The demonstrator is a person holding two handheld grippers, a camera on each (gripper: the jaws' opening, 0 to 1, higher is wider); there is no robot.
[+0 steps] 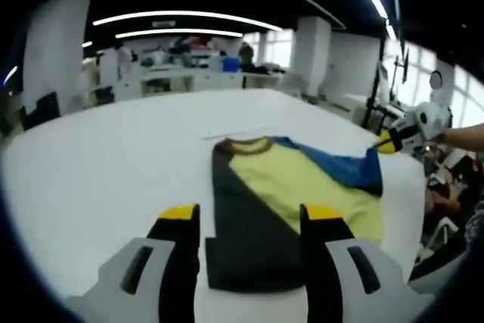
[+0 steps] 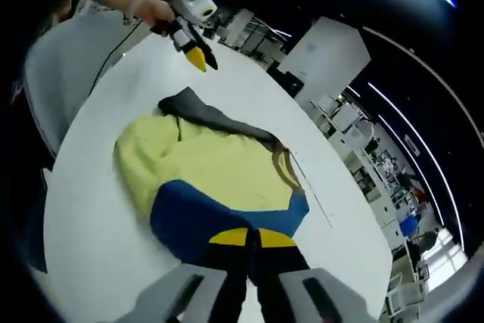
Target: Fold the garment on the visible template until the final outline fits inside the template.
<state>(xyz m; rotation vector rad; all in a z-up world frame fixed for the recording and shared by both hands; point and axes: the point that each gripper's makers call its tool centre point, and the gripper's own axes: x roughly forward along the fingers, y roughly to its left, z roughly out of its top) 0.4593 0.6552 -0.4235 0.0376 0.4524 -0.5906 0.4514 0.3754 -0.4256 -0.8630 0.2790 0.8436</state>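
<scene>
Right gripper (image 2: 253, 238): the jaws are closed on the blue sleeve (image 2: 204, 221) of the garment (image 2: 219, 168), pinching its edge directly at the yellow tips. In the left gripper view this same gripper shows off to the right, holding the blue corner raised above the worktop (image 1: 113, 156). Left gripper (image 1: 249, 213): the jaws stand open with nothing between them, hovering just short of the dark sleeve (image 1: 242, 225), whose near end lies in the gap between the tips.

The step in hand appears to be folding the blue sleeve across the yellow body. To do it well, the held edge should travel low and level over the chest so the cloth lays flat rather than bunching, and the open left jaws could pin the dark side while it lands.

Ahead of the left jaws the garment lies flat on the white worktop, its long axis running away from them, with the brown collar (image 1: 246, 143) at the far end and the hem nearest. A thin line (image 2: 314, 191) on the worktop beyond the collar may be the template's edge; this cannot be told for certain.
</scene>
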